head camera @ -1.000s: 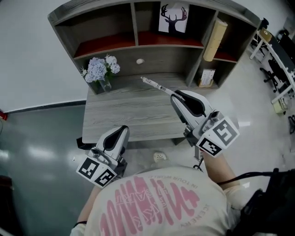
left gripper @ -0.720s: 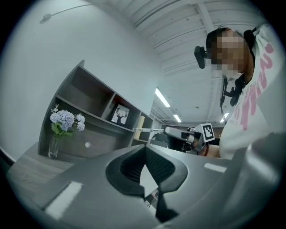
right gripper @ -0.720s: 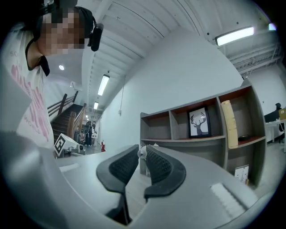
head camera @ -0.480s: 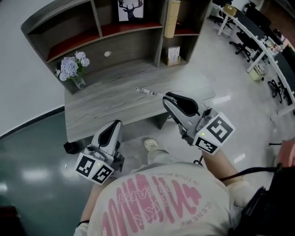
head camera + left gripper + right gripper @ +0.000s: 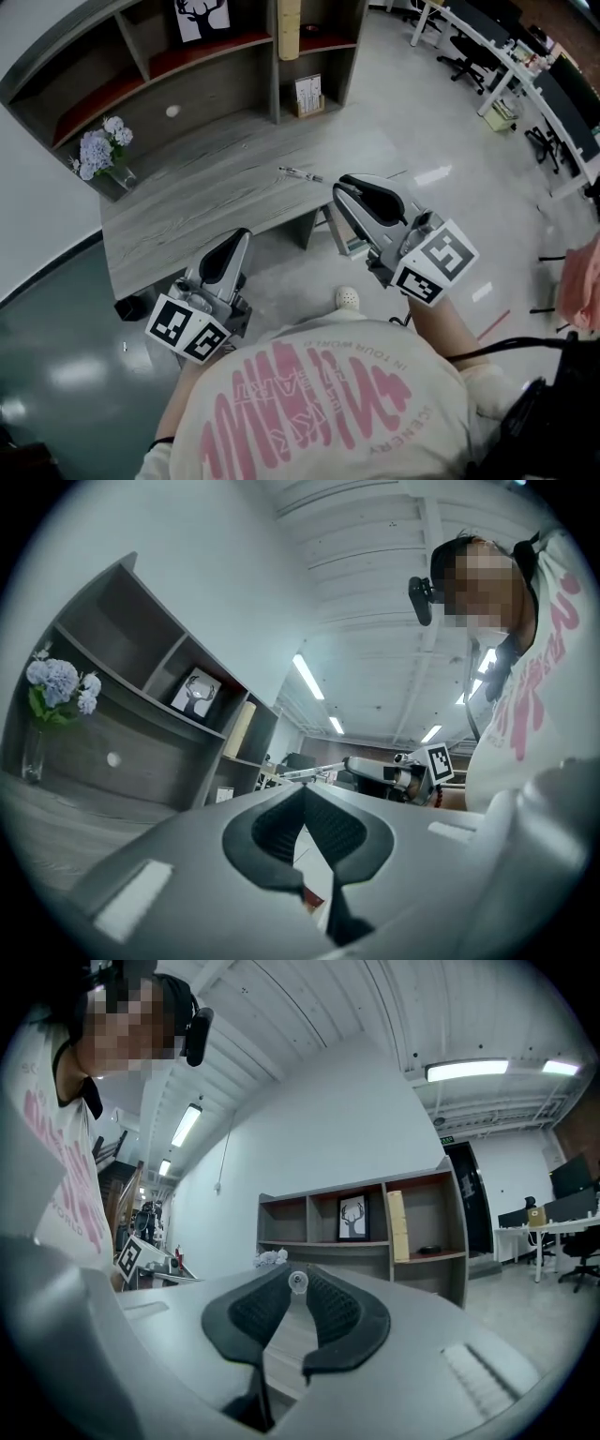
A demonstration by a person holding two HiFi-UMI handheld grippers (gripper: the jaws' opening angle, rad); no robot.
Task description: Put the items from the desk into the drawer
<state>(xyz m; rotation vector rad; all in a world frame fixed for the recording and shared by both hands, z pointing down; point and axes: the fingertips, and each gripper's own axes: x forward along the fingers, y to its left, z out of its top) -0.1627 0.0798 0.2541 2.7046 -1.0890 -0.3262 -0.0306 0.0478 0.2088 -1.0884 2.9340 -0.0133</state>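
The right claw [image 5: 337,184] pinches a thin pen [image 5: 300,173]. The pen sticks out from the claw's tips, over the desk [image 5: 187,202] near its front edge. The left claw [image 5: 241,236] is closed with nothing in it, just in front of the desk.

Deer print [image 5: 202,16], framed, on red shelf [image 5: 187,58]. Tall cream box [image 5: 289,14], upright, next bay to its right. Black office chairs [image 5: 466,47], far right. White shoe [image 5: 347,299] on glossy floor [image 5: 441,141]. Ceiling strip lights [image 5: 469,1070], lit.
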